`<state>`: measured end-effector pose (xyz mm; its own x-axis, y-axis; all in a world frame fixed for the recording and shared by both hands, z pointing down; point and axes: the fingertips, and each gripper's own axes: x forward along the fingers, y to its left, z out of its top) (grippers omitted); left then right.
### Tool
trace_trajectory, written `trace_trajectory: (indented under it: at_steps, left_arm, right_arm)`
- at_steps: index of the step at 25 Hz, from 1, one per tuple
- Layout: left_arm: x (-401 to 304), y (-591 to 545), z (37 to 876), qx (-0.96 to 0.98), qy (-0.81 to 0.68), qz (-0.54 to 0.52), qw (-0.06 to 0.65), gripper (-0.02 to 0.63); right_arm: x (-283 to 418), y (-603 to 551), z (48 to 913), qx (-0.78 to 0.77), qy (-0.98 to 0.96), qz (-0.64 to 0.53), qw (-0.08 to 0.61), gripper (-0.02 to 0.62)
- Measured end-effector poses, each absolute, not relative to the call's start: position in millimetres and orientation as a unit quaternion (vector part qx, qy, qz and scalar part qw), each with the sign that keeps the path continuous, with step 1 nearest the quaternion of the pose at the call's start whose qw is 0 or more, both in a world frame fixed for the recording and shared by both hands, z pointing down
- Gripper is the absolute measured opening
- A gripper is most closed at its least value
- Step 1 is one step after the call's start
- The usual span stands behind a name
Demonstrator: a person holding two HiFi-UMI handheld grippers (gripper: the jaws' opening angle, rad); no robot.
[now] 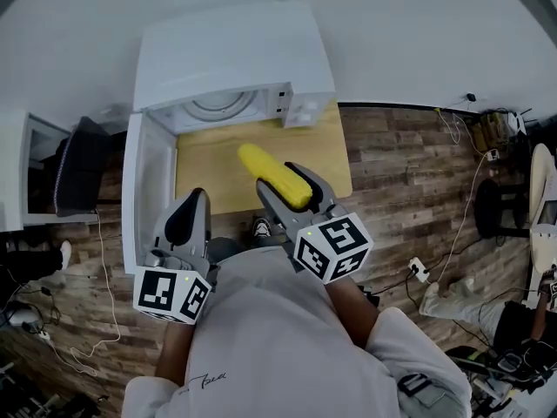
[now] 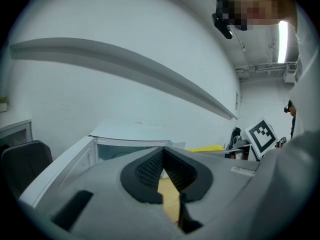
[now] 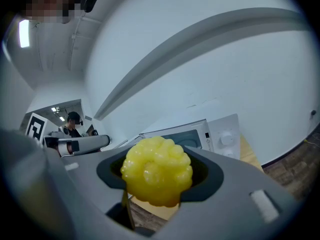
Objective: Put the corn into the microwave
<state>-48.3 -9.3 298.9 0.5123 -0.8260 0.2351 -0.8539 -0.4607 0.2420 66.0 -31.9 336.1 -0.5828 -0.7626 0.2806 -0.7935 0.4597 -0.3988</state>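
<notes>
While I am looking down through the head view, the right gripper [image 1: 294,197] is clamping its two jaws on the corn [image 1: 271,175], and in the right gripper view the round end of the cob is filling the space between the pads. The corn is hanging in the air above the wooden table [image 1: 204,177], in front of the microwave [image 1: 235,55], and is not touching either of them. Its long axis is running along the gripper, from the jaws forward and a little to the left, so the free end is pointing toward the open cavity, where the glass turntable [image 1: 224,107] is showing. The microwave door [image 1: 139,190] is standing wide open on the left side, well out of the corn's way. The left gripper [image 1: 193,205] is hovering low beside that door; its jaws are closed together, only a thin slit is showing between them, and nothing is sitting inside. So the right gripper is the one carrying the load, with the opening straight ahead of it. I am judging that the coming move is a plain push forward along the cob's own axis, and that I must be watching the control panel side on the right, because the cob could be catching there if I am drifting.
</notes>
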Motion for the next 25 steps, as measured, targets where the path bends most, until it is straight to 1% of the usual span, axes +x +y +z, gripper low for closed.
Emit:
trace_trajectory:
  at_steps: [13, 25]
  left_arm:
    - [-51.5, -7.2, 308.4, 0.844, -0.500, 0.031, 0.192, -0.011]
    - [-56.1, -40.2, 319.3, 0.845, -0.494, 0.041, 0.200, -0.011]
  right_arm:
    - [57.8, -43.7, 347.4, 0.450, -0.860, 0.237, 0.048, 0.259]
    - [47.1, -82.9, 364.8, 0.455, -0.852, 0.253, 0.050, 0.259]
